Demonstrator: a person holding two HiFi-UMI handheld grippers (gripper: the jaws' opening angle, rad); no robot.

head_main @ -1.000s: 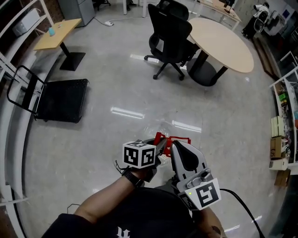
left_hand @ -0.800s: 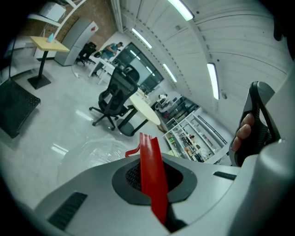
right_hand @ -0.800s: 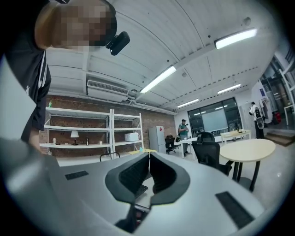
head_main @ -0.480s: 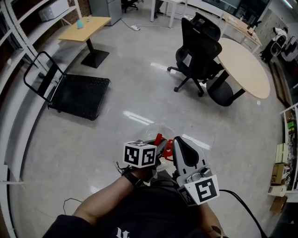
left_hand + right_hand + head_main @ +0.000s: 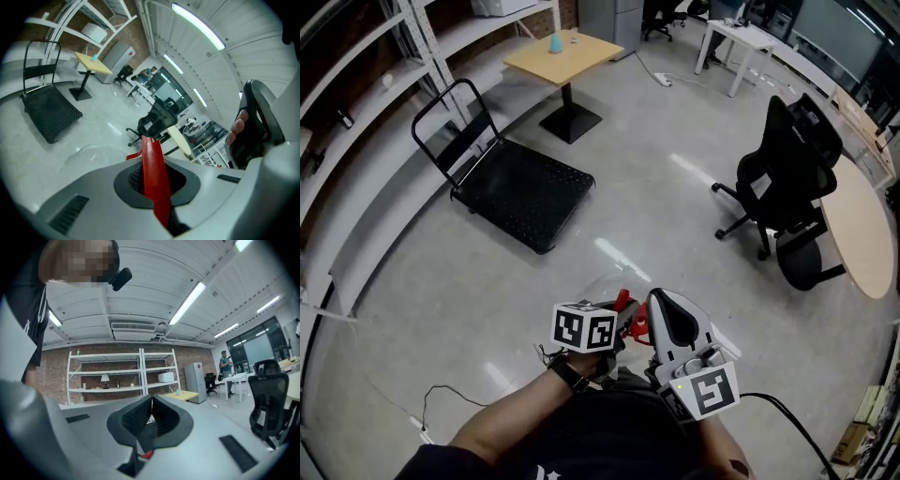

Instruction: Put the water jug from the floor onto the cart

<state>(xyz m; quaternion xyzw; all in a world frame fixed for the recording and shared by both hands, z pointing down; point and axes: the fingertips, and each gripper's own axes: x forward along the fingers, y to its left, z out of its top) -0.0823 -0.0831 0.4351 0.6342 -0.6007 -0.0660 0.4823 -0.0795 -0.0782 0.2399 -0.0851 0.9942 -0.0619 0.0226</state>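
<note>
The water jug [image 5: 602, 287] is clear plastic with a red handle [image 5: 630, 317] and hangs just in front of me, above the floor. My left gripper [image 5: 622, 317] is shut on the red handle [image 5: 154, 180], which runs straight between its jaws [image 5: 151, 145]; the clear jug body [image 5: 86, 152] shows below. My right gripper [image 5: 653, 319] sits close beside it, jaws closed [image 5: 151, 401], with a small red piece low between them. The black flat cart [image 5: 520, 192] with its upright push bar stands on the floor ahead to the left, also in the left gripper view [image 5: 47, 112].
A small yellow table [image 5: 562, 56] stands behind the cart. A black office chair [image 5: 787, 187] and a round table [image 5: 862, 234] are at the right. White shelving [image 5: 356, 122] lines the left wall. A cable [image 5: 441, 398] lies on the floor near left.
The whole view has swung: the cart has come from the far left toward the middle and nearer, the chair and round table have slid right. Both grippers keep their hold.
</note>
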